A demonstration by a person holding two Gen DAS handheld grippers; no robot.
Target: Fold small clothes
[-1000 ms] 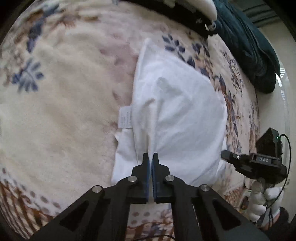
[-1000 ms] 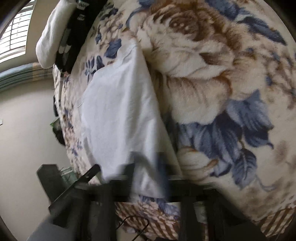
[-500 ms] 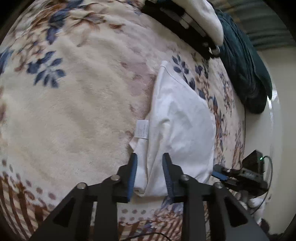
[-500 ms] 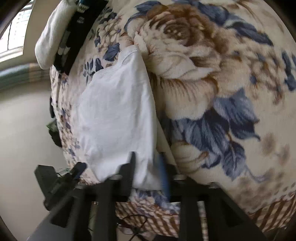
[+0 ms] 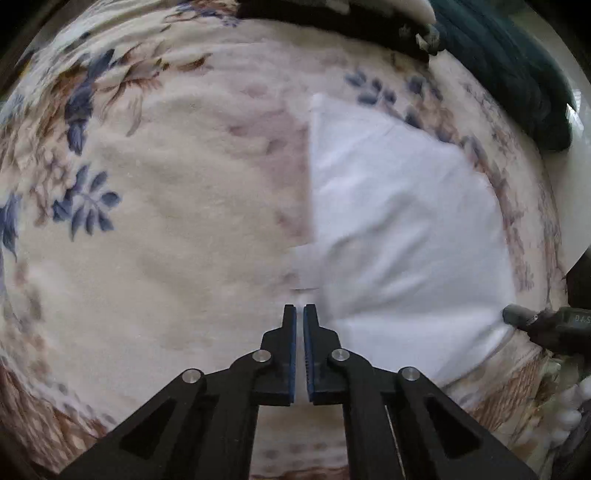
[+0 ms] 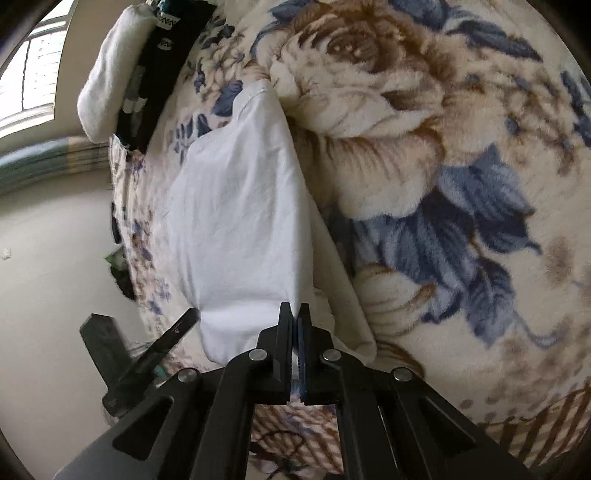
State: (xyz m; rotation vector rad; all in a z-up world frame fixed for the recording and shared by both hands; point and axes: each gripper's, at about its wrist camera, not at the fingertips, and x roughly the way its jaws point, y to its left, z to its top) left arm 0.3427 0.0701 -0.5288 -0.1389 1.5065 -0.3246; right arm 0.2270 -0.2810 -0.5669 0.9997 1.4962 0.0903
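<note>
A white garment [image 5: 399,236] lies folded on a floral fleece blanket [image 5: 166,229]. In the left wrist view my left gripper [image 5: 300,314] is shut on its near left corner, where a thin white edge runs between the pads. My right gripper [image 5: 517,318] shows at the garment's near right corner. In the right wrist view the garment [image 6: 236,221] stretches away from my right gripper [image 6: 294,314], which is shut on its near edge. The left gripper [image 6: 184,325] shows at the lower left there.
A dark teal bundle [image 5: 509,62] and black and white clothes [image 5: 332,22] lie at the far edge of the bed. In the right wrist view a white roll [image 6: 107,85] and a black item [image 6: 162,62] lie far off, with the bed edge and floor to the left.
Both grippers opened half a second ago and are now shut again on the garment's near corners. The left gripper moved to the garment's left corner.
</note>
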